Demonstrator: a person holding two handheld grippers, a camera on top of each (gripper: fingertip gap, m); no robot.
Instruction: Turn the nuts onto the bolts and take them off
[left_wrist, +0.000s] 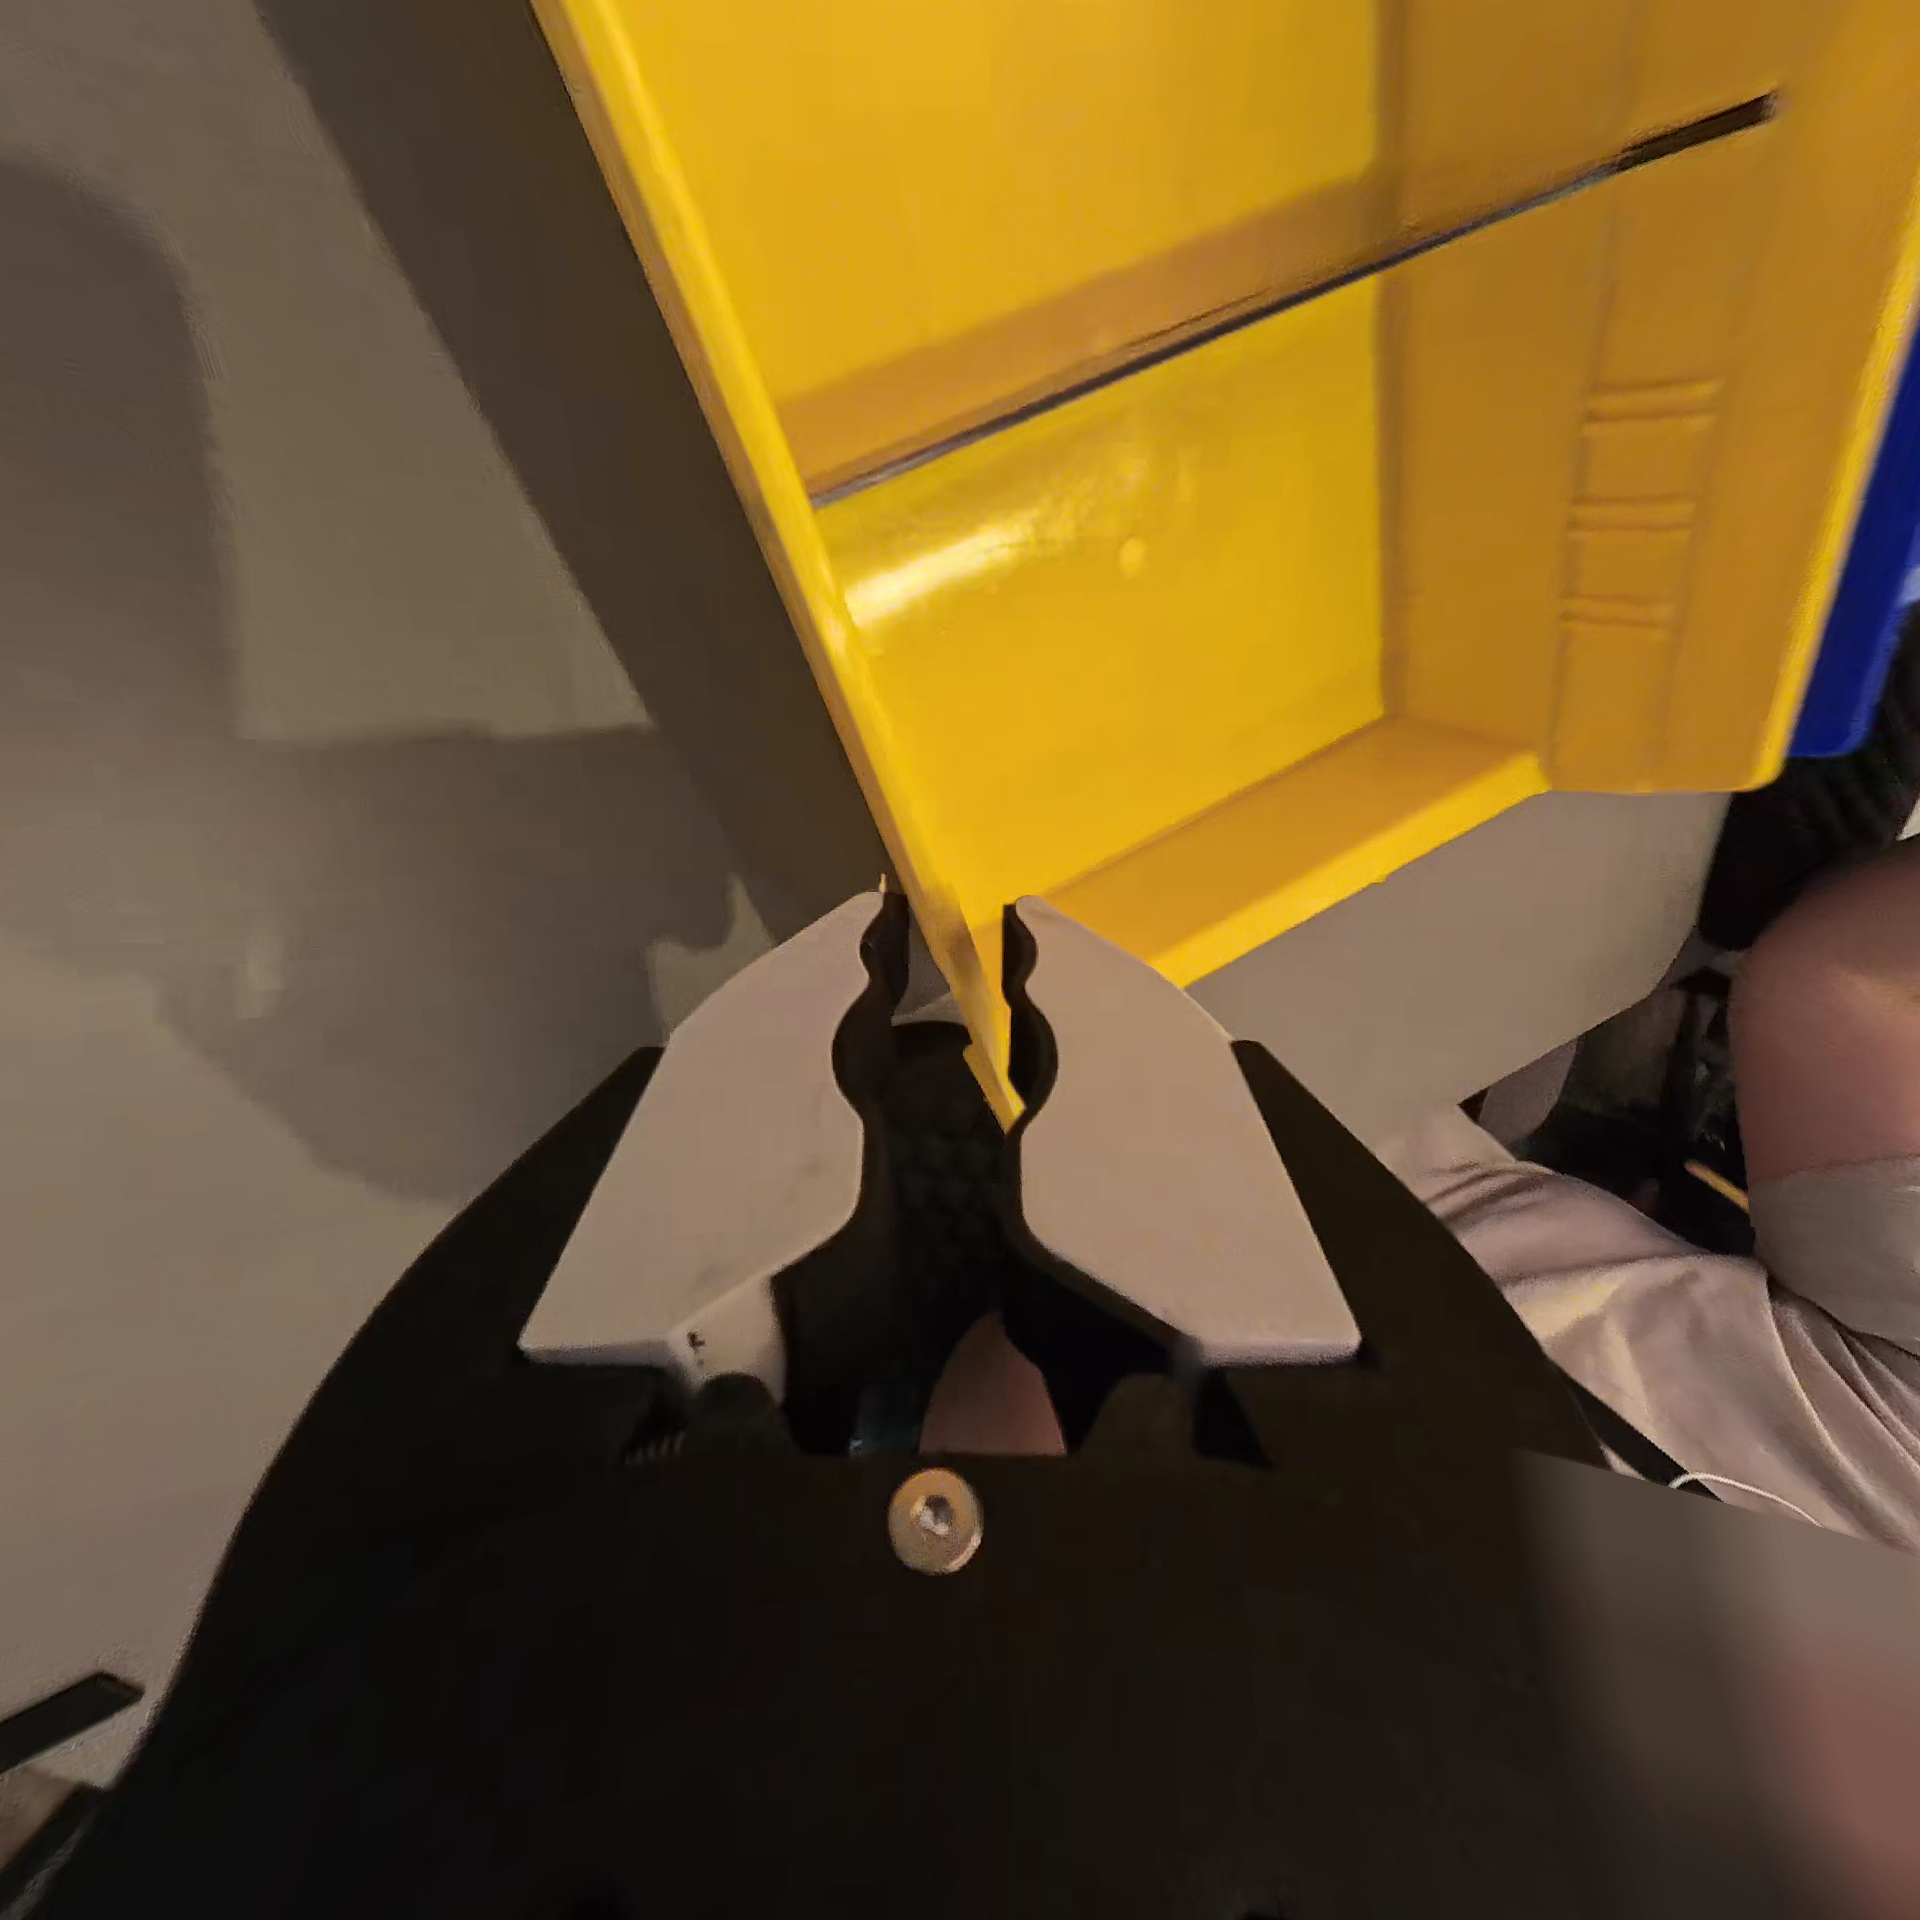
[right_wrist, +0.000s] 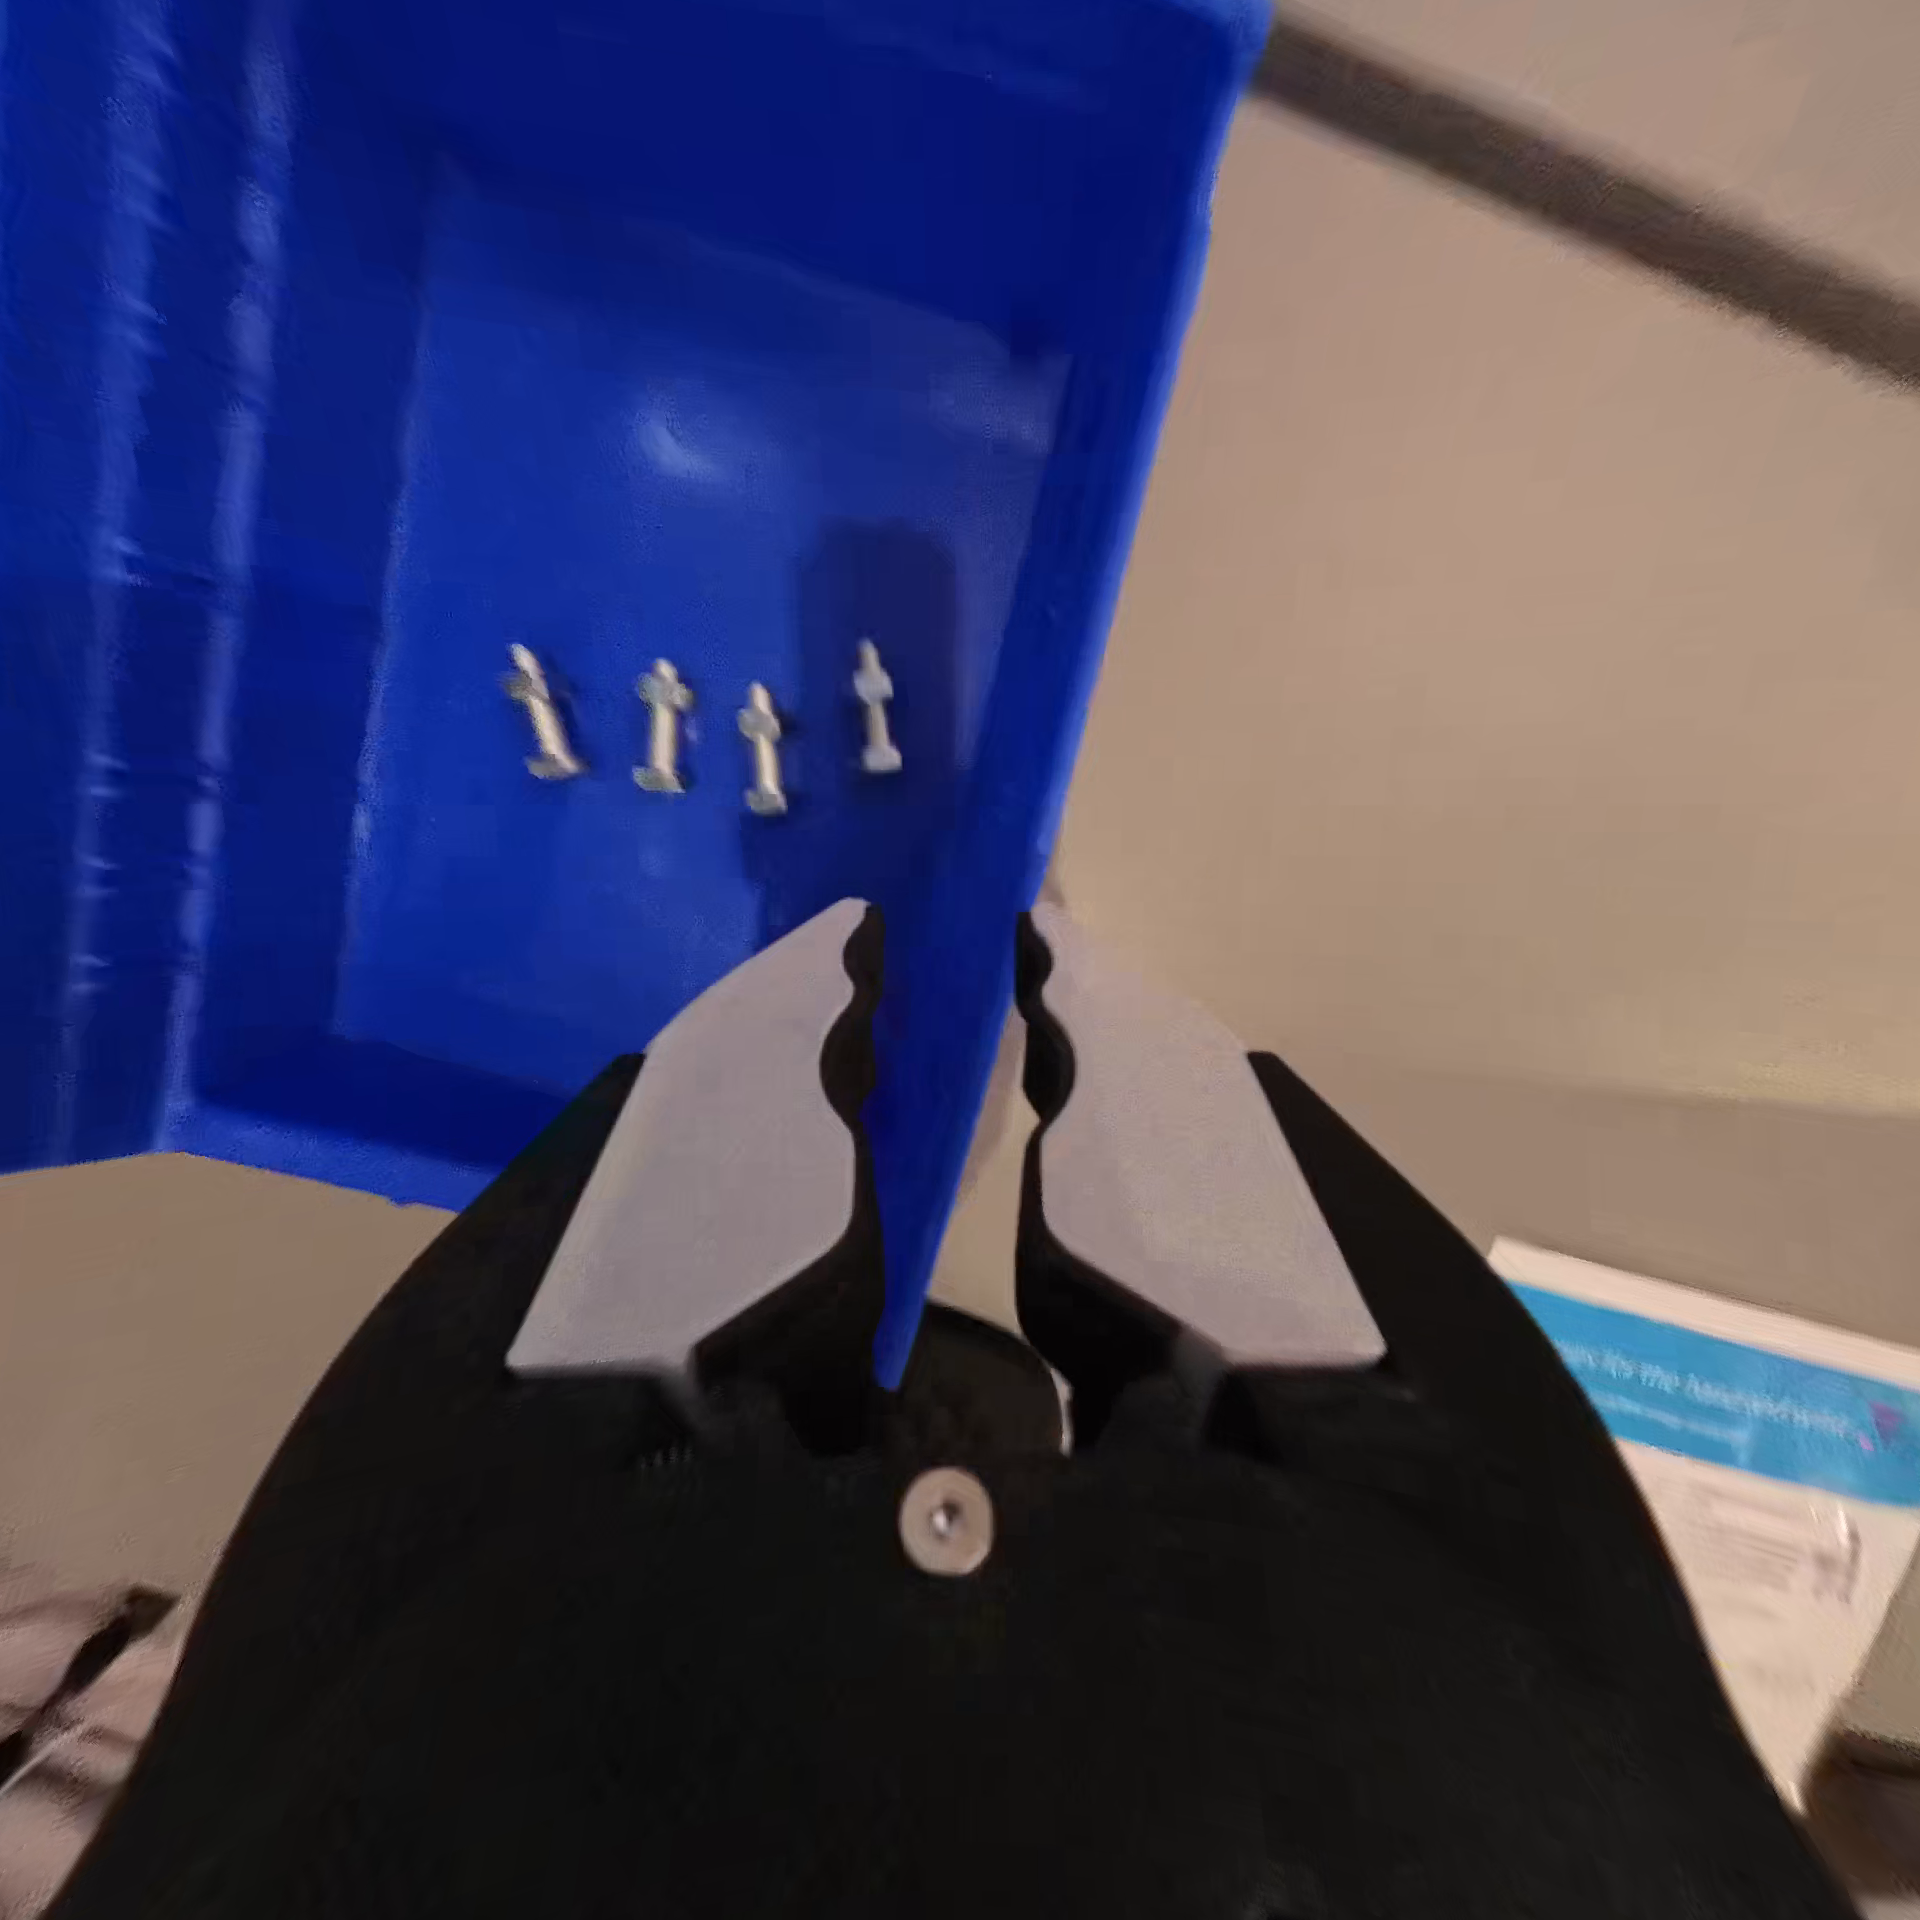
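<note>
Left hand-held gripper clamped on the side wall of an empty yellow plastic bin. Right hand-held gripper straddles the blue plastic bin wall; grip unclear. Four silver bolts with nuts lie inside. White-and-blue printed leaflet on beige counter, text blurred.

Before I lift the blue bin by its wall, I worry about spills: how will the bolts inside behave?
The four bolts lie loose on the blue bin floor, so they would probably slide or roll if it tilts. They look small and light. The right hand-held gripper straddles just one thin wall, so tilting seems likely.
</note>
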